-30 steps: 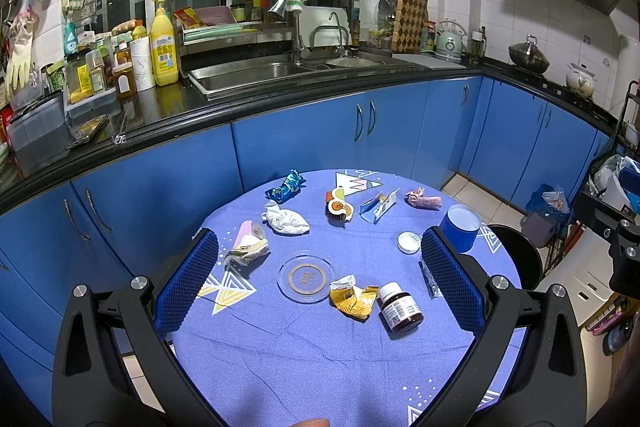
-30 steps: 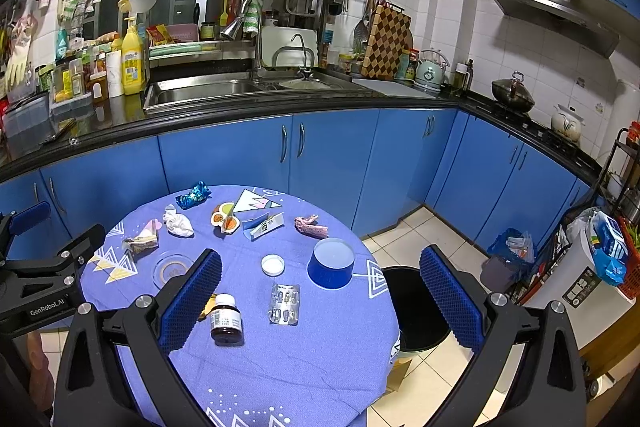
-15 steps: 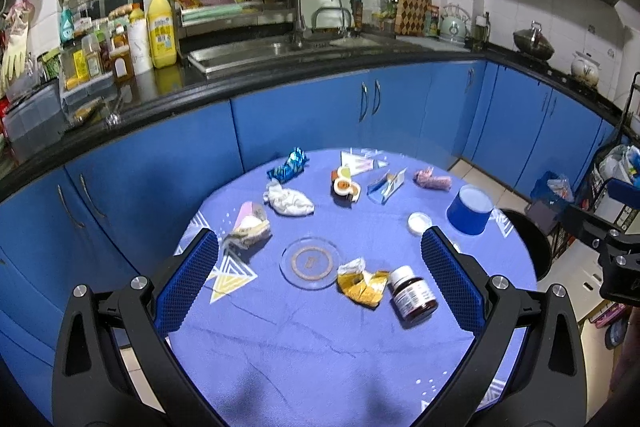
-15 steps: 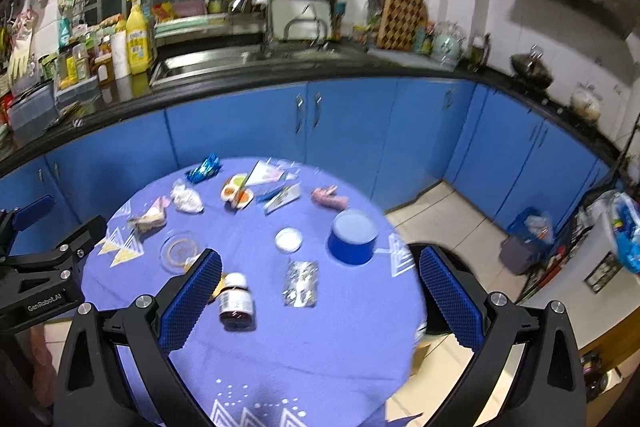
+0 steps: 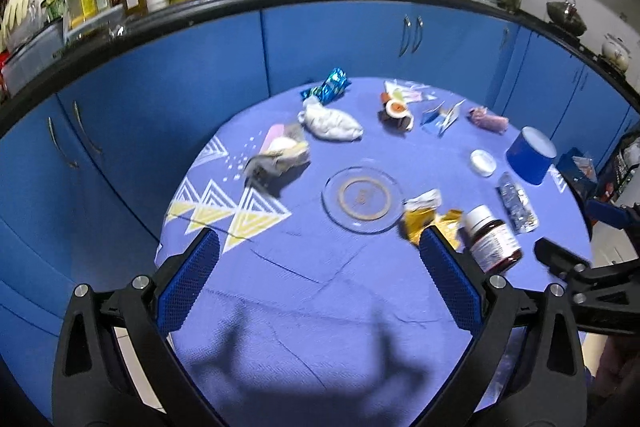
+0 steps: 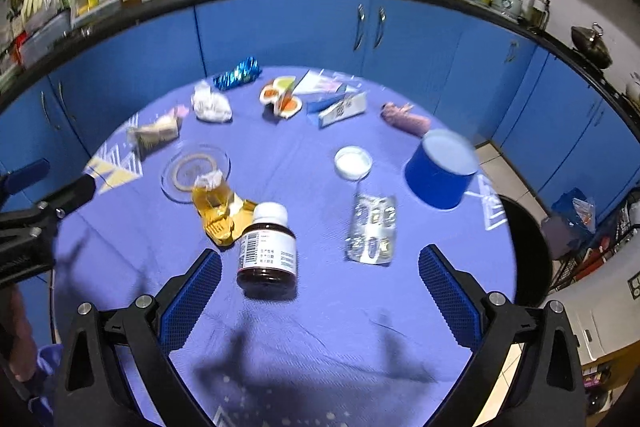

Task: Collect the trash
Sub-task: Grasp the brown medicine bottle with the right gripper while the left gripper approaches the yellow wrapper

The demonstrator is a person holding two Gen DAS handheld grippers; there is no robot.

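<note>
Both claws were held released above the near edge of a round table [image 6: 320, 307] covered in a blue cloth, nothing being gripped by either. The left claw [image 5: 318, 285] was seen over the table's left part, its fingers spread wide; the right claw [image 6: 320, 291] was seen over the right part, likewise spread. The trash was scattered across the table. A yellow wrapper [image 6: 218, 209] lay crumpled just beside a brown bottle [image 6: 267, 247] with a white cap, and its edge touched a clear glass saucer [image 6: 188, 171]. A blister pack [image 6: 372, 229] lay to the right of the bottle, with a white lid [image 6: 353, 161] beyond it and an upturned blue cup [image 6: 440, 173] near the right edge. Farther back were seen a blue foil wrapper [image 6: 237, 73], a white crumpled tissue [image 6: 210, 103], an orange and white wrapper [image 6: 280, 99], a folded blue carton [image 6: 340, 107] and a pink wrapper [image 6: 406, 119]. A greyish packet [image 6: 154, 133] lay at the left, near the saucer. A black bin [image 6: 524, 251] stood on the floor just beside the table's right edge. Blue cabinets [image 6: 280, 27] were seen behind.
</note>
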